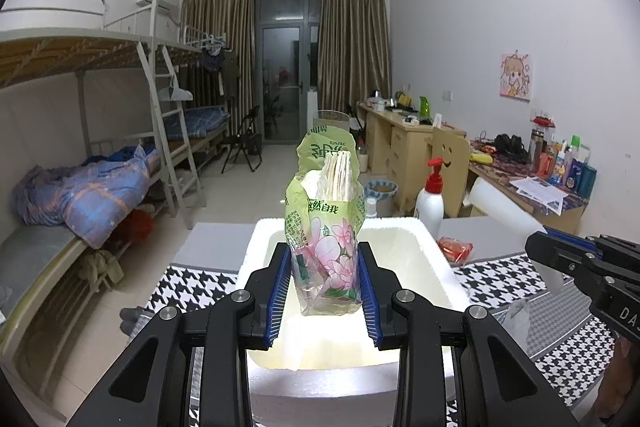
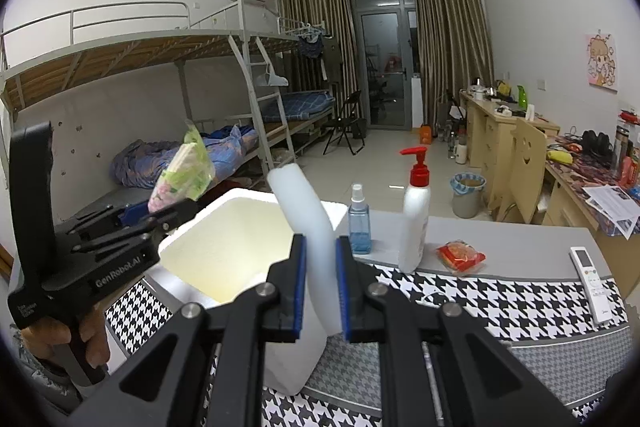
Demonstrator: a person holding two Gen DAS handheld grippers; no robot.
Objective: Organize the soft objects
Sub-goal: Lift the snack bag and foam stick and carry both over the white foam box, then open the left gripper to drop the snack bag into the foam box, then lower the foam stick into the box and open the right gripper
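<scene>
My left gripper (image 1: 326, 283) is shut on a green flowered tissue pack (image 1: 326, 223) and holds it upright above the open white foam box (image 1: 424, 247). In the right wrist view the left gripper (image 2: 160, 215) holds the tissue pack (image 2: 184, 171) over the left rim of the foam box (image 2: 188, 239). My right gripper (image 2: 320, 283) is shut on a white foam strip (image 2: 306, 211) that curves up over the box's right side. The strip also shows at the right in the left wrist view (image 1: 504, 211).
On the table with the houndstooth cloth (image 2: 480, 299) stand a white pump bottle (image 2: 414, 227), a blue spray bottle (image 2: 360, 223), a red snack packet (image 2: 460, 255) and a white remote (image 2: 592, 279). Bunk beds are at left, desks at right.
</scene>
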